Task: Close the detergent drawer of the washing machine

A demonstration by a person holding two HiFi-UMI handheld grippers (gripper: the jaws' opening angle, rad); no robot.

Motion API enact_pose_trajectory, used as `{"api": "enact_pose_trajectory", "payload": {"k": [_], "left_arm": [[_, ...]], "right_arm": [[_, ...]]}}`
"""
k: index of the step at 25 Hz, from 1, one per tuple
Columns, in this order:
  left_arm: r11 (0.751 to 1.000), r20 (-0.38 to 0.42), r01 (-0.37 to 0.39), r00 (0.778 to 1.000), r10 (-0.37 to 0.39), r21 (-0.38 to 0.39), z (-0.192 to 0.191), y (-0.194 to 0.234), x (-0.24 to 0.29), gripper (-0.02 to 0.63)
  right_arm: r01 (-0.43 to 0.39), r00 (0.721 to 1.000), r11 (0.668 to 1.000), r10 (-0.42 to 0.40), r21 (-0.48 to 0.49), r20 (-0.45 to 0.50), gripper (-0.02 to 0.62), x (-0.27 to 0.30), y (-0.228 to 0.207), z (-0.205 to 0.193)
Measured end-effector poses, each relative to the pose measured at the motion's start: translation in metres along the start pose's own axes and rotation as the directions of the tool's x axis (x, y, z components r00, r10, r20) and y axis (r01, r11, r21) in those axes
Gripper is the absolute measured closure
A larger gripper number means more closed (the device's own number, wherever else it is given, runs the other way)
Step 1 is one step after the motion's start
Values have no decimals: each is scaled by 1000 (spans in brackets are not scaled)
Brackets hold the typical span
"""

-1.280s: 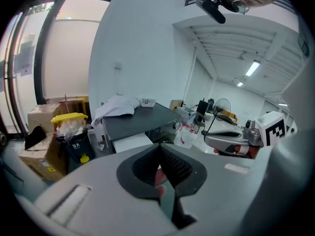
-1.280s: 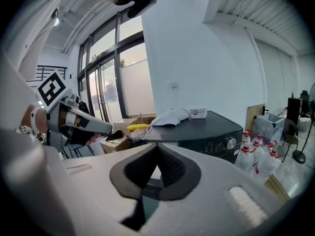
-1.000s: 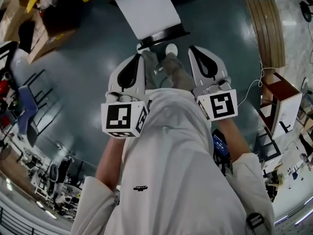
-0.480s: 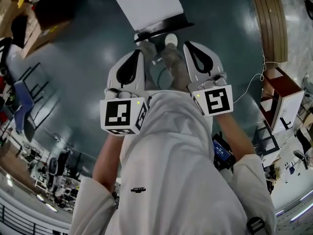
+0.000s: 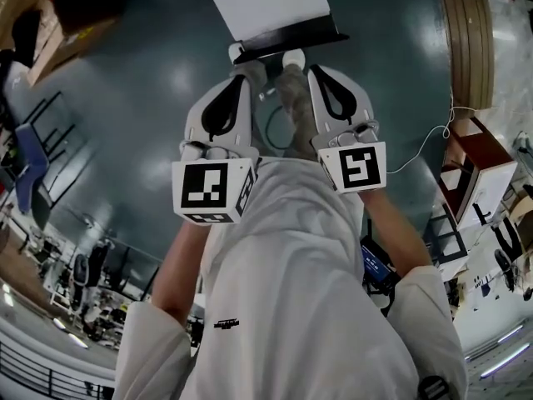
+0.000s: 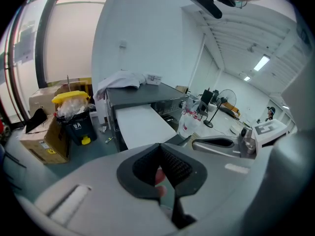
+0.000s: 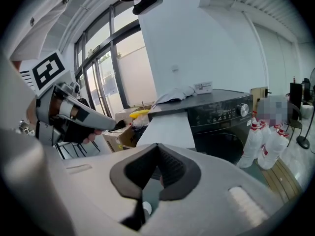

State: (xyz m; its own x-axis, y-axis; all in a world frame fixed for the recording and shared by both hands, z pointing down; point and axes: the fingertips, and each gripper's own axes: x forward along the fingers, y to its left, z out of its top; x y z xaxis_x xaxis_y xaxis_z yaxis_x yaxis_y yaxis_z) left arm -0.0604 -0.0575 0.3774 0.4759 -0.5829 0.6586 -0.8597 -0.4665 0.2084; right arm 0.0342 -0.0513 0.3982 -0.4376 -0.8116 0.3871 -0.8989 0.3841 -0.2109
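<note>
The washing machine (image 7: pixel 221 117) stands ahead, with a dark front, a dial and a round door; its pale side panel (image 6: pixel 142 124) faces me. In the head view it lies at the top edge (image 5: pixel 262 2). I cannot make out the detergent drawer in any view. My left gripper (image 5: pixel 240 80) and right gripper (image 5: pixel 314 73) are held side by side in front of my body, well short of the machine. The left gripper (image 6: pixel 160 146) is shut on nothing, and so is the right gripper (image 7: pixel 157 146).
A cloth (image 6: pixel 120 78) and a small box lie on the machine's top. A black bin with a yellow bag (image 6: pixel 74 114) and cardboard boxes (image 6: pixel 42 136) stand beside it. White bottles (image 7: pixel 266 146), a wooden pallet (image 5: pixel 462 40) and a floor cable (image 5: pixel 420 152) are on the right.
In the head view the two grippers have drawn a little closer together and nearer the machine. The machine has slid up and right in the frame. Both stay shut.
</note>
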Motion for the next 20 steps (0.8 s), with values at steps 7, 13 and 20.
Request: {"api": "enact_pose_trajectory", "payload": {"k": [7,13,20], "left_arm": [[1000,-20,-1,1000,1,-12,-14,4,9,589],[1000,-35,6,999,-7,-24,-23,1,17,589],[999,-46,0,999,-1,-38,-32,1,24,589]], "right_arm": [[29,999,1000,-30,-6,-27,594,14,-1,-21],[40,996,999,-39,17,-76,594,22,-5,-43],[50,995,998,-47,31,-85,594,29,-13,-55]]}}
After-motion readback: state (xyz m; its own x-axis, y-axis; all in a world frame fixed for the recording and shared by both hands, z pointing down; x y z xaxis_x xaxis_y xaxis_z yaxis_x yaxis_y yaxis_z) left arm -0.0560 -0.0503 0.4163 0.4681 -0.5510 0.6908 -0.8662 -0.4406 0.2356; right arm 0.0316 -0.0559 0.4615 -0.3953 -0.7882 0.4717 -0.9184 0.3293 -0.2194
